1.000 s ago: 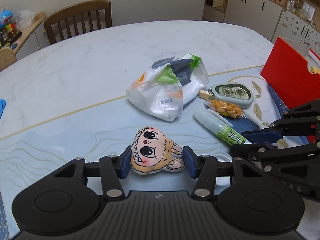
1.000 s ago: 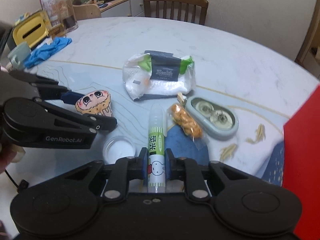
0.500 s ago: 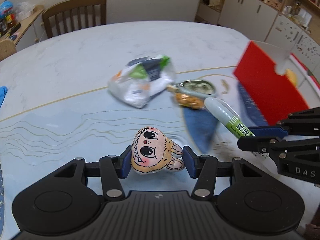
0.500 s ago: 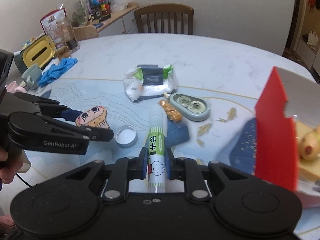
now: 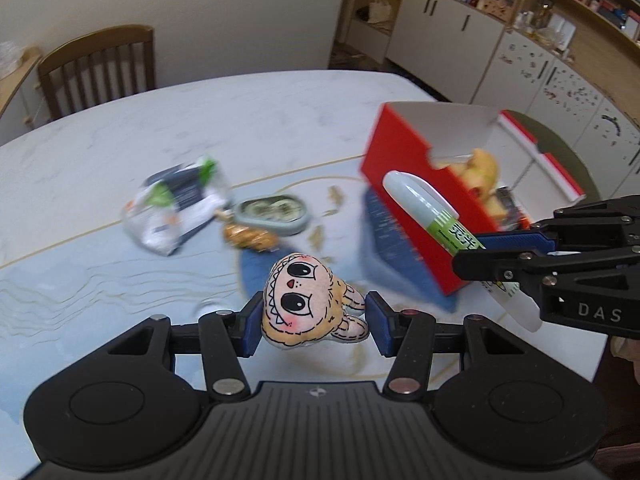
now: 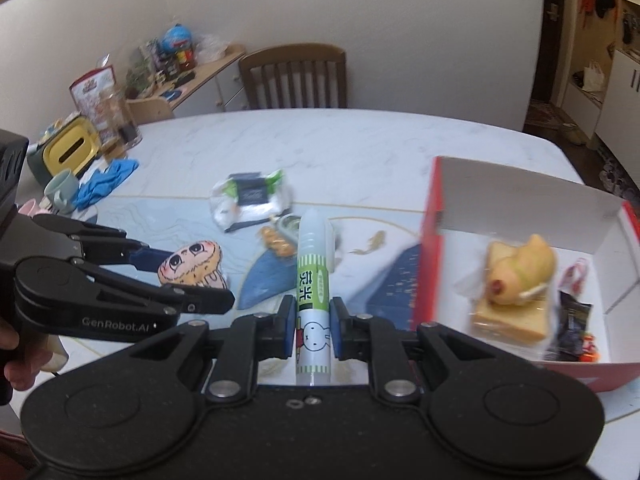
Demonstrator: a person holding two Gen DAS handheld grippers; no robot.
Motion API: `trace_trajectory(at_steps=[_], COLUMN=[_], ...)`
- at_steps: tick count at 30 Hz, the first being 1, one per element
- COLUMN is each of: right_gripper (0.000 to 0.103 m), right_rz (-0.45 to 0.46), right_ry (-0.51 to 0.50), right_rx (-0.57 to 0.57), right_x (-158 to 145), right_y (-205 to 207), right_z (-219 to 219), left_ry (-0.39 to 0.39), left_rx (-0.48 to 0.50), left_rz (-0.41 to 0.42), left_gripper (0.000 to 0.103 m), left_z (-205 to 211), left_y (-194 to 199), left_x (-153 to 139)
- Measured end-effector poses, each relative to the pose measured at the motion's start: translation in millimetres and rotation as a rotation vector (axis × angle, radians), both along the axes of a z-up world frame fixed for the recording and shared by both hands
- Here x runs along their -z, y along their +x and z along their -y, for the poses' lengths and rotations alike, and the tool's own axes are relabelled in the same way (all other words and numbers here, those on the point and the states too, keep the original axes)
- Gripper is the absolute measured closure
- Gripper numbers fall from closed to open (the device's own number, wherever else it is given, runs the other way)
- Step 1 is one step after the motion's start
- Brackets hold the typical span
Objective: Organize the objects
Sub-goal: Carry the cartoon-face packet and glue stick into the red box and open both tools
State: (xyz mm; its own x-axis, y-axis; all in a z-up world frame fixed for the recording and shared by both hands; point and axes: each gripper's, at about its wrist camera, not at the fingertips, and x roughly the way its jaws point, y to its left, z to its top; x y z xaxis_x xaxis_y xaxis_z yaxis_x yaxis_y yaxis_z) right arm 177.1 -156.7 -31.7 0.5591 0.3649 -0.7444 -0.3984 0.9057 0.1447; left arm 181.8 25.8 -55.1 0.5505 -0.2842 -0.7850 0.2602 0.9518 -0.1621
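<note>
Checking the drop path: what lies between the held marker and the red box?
Nothing: right wrist view shows only bare blue mat between marker and red box.

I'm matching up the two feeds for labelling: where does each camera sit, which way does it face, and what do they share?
Left wrist: on the left gripper, looking down along its fingers, which clamp a plush face; the right gripper enters at right.
Right wrist: on the right gripper, looking down its fingers at the green-labelled tube they clamp; a hand shows at left.
Shared: table, red box, wipes pack.
</note>
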Motion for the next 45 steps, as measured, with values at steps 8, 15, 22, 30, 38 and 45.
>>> trace_trajectory(at_steps=[8, 15, 22, 30, 38, 45], right_gripper=[0.086, 0.086, 0.086, 0.086, 0.086, 0.086], right_rz=[0.024, 0.050, 0.081, 0.066, 0.018, -0.044], right_ry=[0.014, 0.019, -0.003, -0.021, -0.008, -0.036], right_rx=[0.068, 0.152, 0.238, 0.311, 0.330, 0.313], right_x=[-9, -9, -4, 13, 32, 56], right_y=[5, 15, 33, 60, 85, 100], right_z=[57, 110, 158, 200, 228, 233], left_ry=[-0.003, 0.004, 0.023, 0.045, 0.062, 0.099], left_rx=[0.072, 0.130, 0.202, 0.287, 0.337, 0.367], left_rz=[0.043, 0.071, 0.085, 0.053, 0.011, -0.031], left_gripper=[0.051, 0.051, 0.051, 0.051, 0.051, 0.051], left_z=[62, 118, 175, 235, 280, 300], left_y=[12, 29, 48, 71, 99, 114], left_x=[-19, -31, -36, -26, -9, 11])
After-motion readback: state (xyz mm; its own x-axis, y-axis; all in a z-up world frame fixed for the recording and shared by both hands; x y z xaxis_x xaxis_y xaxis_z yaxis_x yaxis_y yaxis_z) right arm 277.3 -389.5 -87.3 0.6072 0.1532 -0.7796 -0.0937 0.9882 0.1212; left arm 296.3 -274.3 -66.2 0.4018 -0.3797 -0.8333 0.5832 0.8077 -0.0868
